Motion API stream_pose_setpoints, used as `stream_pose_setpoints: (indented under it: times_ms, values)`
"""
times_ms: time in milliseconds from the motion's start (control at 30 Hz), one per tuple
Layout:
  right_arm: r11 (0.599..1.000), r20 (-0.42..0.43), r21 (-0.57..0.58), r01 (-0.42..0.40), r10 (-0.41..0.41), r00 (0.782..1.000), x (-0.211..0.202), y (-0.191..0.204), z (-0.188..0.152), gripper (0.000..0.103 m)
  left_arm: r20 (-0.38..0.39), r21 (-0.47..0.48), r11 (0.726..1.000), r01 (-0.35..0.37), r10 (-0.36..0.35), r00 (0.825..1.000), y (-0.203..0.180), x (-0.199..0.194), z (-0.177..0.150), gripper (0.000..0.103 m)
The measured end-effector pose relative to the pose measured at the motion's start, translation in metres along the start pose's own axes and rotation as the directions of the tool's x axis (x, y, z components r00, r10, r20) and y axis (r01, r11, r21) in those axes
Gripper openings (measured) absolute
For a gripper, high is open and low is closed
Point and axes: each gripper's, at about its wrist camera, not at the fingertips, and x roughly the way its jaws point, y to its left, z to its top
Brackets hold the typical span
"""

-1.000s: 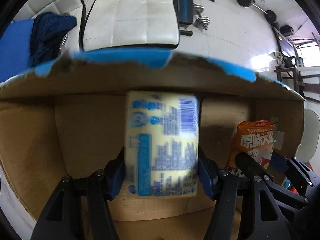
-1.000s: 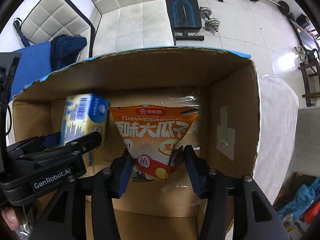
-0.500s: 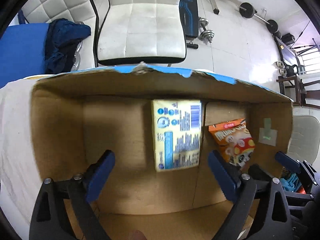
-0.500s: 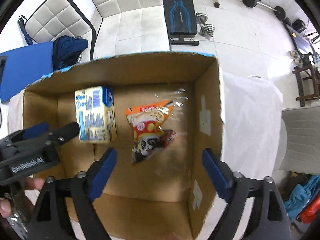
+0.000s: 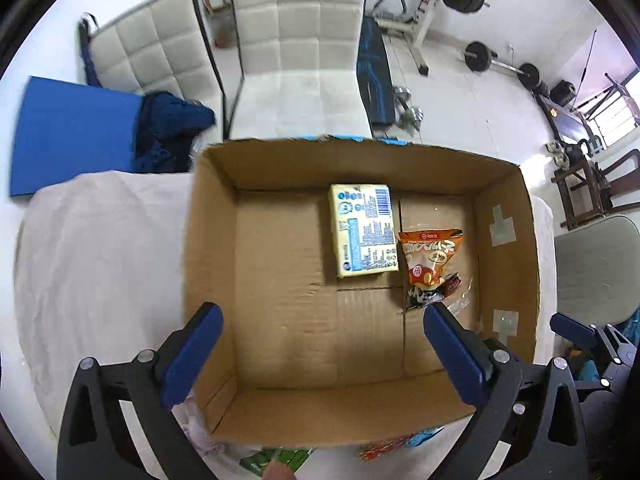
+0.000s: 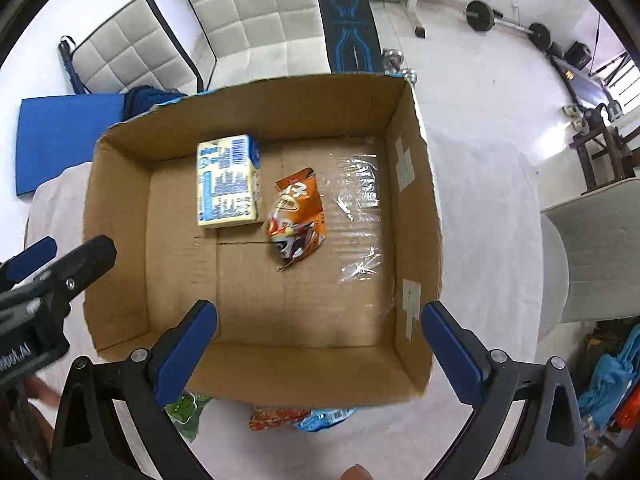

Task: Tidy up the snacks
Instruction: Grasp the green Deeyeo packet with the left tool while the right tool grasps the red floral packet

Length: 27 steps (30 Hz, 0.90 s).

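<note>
An open cardboard box sits on a white-covered table. Flat on its floor lie a yellow and blue snack box and, right beside it, an orange snack bag. My left gripper hangs open above the box's near side, nothing between its blue pads. My right gripper is also open and empty above the near rim. The left gripper's body shows at the left of the right wrist view.
More snack packets lie on the table in front of the box: a green one, an orange one and a blue one. White padded chairs, a blue mat and gym weights stand beyond the table.
Both grippers let go of their snacks, opened wide and pulled up and back out of the box. The yellow box and orange bag now lie on the box floor.
</note>
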Motion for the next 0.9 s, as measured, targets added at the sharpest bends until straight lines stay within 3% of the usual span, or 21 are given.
stream_pose_setpoints:
  times_ms: [300, 533, 733, 900]
  values:
    - [1.000, 0.126, 0.001, 0.012, -0.012, 0.992, -0.058, 0.008, -0.036, 0.103, 0.125, -0.020, 0.999, -0.050, 0.052, 0.991, 0.002, -0.058, -0.035, 0.103]
    - [1.000, 0.159, -0.022, 0.001, 0.003, 0.987, -0.086, 0.008, -0.062, 0.103, 0.164, -0.040, 0.998, -0.051, 0.057, 0.985, -0.004, -0.085, -0.061, 0.103]
    - [0.997, 0.106, -0.006, -0.071, 0.072, 0.992, -0.084, -0.006, -0.087, 0.103, 0.175, -0.076, 0.995, -0.064, 0.076, 0.982, -0.002, -0.100, -0.078, 0.103]
    - [0.993, -0.043, 0.018, -0.118, 0.119, 0.992, -0.025, -0.010, -0.116, 0.103, 0.107, -0.118, 0.986, -0.117, 0.130, 0.986, 0.022, -0.082, -0.112, 0.103]
